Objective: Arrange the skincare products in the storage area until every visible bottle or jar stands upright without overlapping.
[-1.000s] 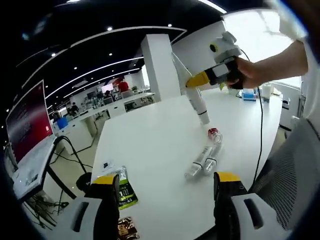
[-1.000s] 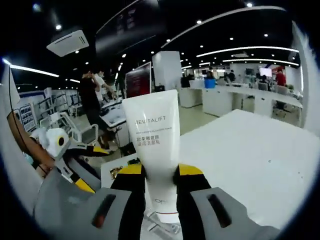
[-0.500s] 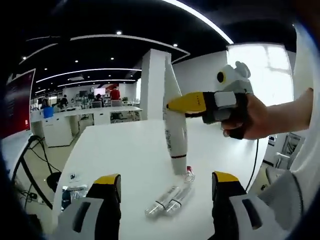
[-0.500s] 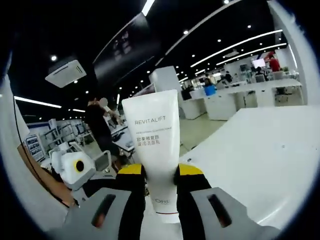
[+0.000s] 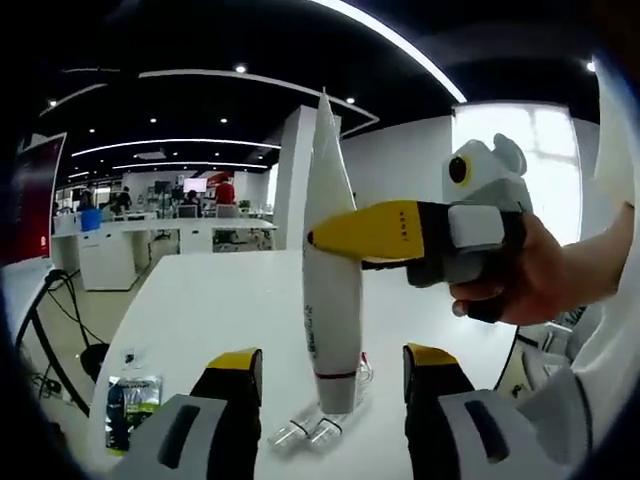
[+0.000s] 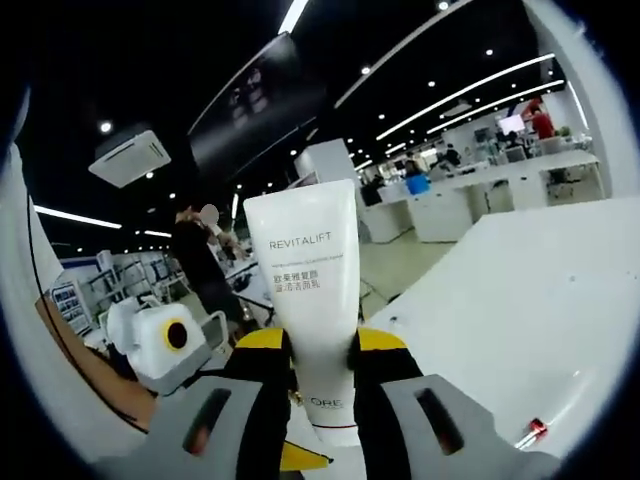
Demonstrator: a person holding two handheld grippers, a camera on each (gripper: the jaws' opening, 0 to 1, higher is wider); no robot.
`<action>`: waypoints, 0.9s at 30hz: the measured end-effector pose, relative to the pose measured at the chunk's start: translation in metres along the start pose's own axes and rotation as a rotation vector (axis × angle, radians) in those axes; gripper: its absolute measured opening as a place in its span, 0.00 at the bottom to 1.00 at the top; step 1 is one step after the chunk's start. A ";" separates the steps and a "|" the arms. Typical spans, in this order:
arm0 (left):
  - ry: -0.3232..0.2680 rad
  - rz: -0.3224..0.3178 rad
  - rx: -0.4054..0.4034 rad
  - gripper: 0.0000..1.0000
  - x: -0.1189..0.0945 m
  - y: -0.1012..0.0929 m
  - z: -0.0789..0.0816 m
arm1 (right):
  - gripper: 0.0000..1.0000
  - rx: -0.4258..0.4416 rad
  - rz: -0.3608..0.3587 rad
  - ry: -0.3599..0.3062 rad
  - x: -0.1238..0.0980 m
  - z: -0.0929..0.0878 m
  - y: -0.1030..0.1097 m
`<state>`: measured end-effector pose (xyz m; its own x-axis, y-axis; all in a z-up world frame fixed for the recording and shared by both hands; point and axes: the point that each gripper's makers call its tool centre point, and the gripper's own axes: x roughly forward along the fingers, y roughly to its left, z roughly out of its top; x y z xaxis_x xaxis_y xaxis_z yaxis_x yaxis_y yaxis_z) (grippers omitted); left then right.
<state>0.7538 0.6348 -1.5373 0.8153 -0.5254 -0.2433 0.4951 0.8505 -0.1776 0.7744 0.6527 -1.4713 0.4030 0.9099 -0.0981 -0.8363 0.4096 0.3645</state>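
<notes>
I am holding the white tube (image 6: 308, 300) in my right gripper (image 6: 322, 360), its two yellow-tipped jaws pressing on the tube's lower part from either side, and the tube is standing upright with its flat crimped end at the top and the word REVITALIFT reading level across its face. In the left gripper view the same tube (image 5: 330, 270) is showing edge-on as a narrow white spike over the white table (image 5: 200, 320), cap end down, with the right gripper (image 5: 350, 232) clamping it about halfway up and a hand (image 5: 530, 285) wrapped round the gripper's grip on the right. Whether the cap is touching the table I cannot tell. My left gripper (image 5: 330, 375) is standing with its jaws wide apart and nothing between them — the tube is sitting farther off, seen through the gap. Two small clear vials (image 5: 300, 432) are lying on their sides on the table, close together just beside the tube's base. A dark green packet (image 5: 128, 402) is lying flat near the table's left edge. In the right gripper view a small red-capped item (image 6: 533, 431) is lying on the table at the right.
</notes>
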 end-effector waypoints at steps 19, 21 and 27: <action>-0.045 0.049 0.000 0.35 -0.002 0.009 0.014 | 0.22 -0.009 0.033 0.016 0.007 -0.008 0.027; -0.044 0.038 0.027 0.30 -0.001 0.005 0.014 | 0.22 -0.010 0.034 0.016 0.008 -0.008 0.029; -0.052 0.053 0.024 0.28 -0.002 0.004 0.016 | 0.22 -0.011 0.031 0.011 0.009 -0.007 0.033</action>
<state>0.7588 0.6398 -1.5218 0.8548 -0.4780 -0.2022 0.4573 0.8779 -0.1422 0.7473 0.6745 -1.4669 0.3729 0.9227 -0.0975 -0.8523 0.3822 0.3570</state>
